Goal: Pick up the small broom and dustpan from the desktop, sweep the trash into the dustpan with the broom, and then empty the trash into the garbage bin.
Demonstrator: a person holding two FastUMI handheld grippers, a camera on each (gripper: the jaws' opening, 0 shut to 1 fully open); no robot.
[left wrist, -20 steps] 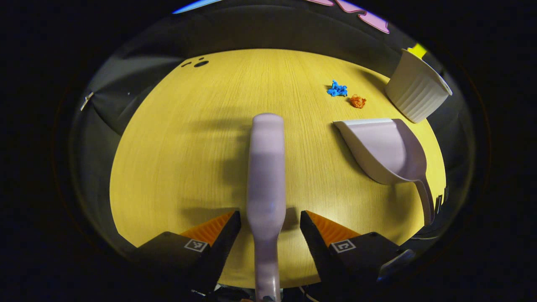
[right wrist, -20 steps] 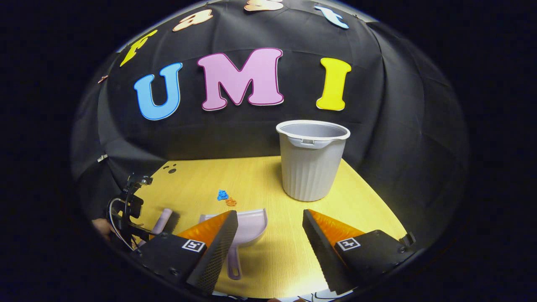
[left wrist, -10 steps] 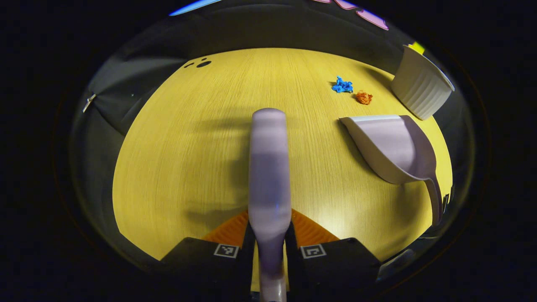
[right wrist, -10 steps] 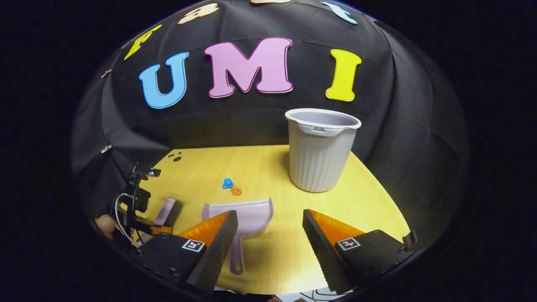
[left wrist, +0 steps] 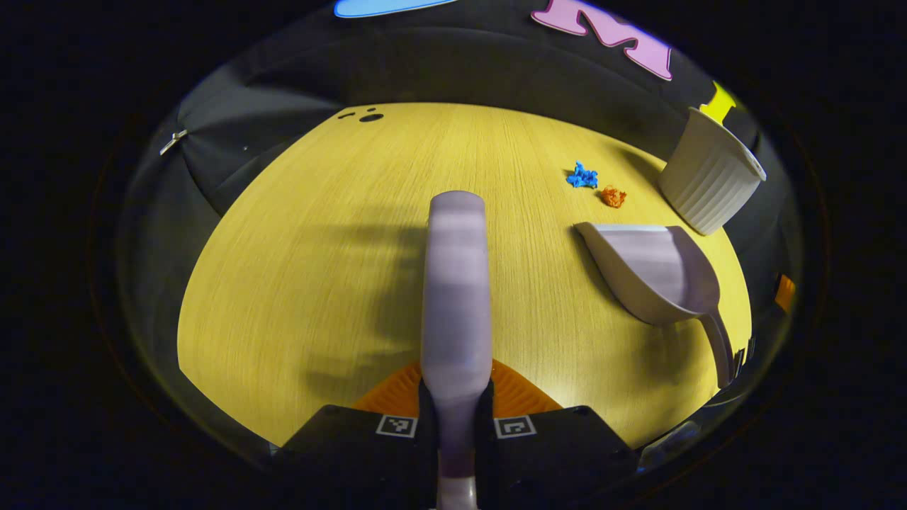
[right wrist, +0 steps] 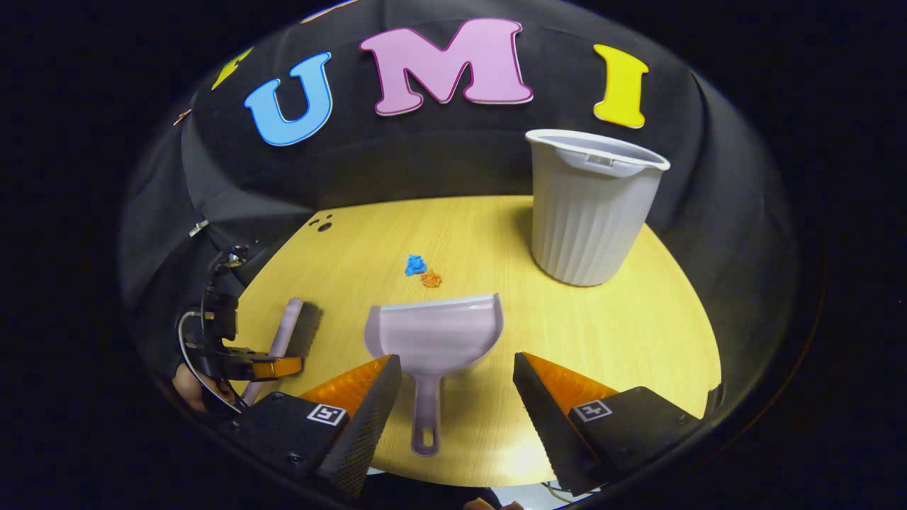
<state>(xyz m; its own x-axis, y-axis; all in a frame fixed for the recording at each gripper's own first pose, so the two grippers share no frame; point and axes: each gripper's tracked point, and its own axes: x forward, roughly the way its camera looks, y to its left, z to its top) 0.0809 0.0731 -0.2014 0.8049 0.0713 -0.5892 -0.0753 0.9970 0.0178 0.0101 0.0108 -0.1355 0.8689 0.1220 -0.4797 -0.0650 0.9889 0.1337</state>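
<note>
My left gripper is shut on the handle of the pale lilac broom, which runs straight ahead over the table. In the right gripper view the same broom and left gripper sit at the left, bristles dark beside it. The lilac dustpan lies flat, its handle pointing toward me between the open fingers of my right gripper, which hovers above it. Blue trash and orange trash lie just beyond the pan's mouth. The dustpan lies to the broom's right in the left gripper view.
A white ribbed garbage bin stands upright at the back right of the yellow wooden table. Small dark holes mark the far left corner. A hand holds the left gripper at the table's left edge.
The left gripper shut on the broom handle and lifted slightly. The right gripper moved left and forward, so the dustpan handle now lies between its open fingers.
</note>
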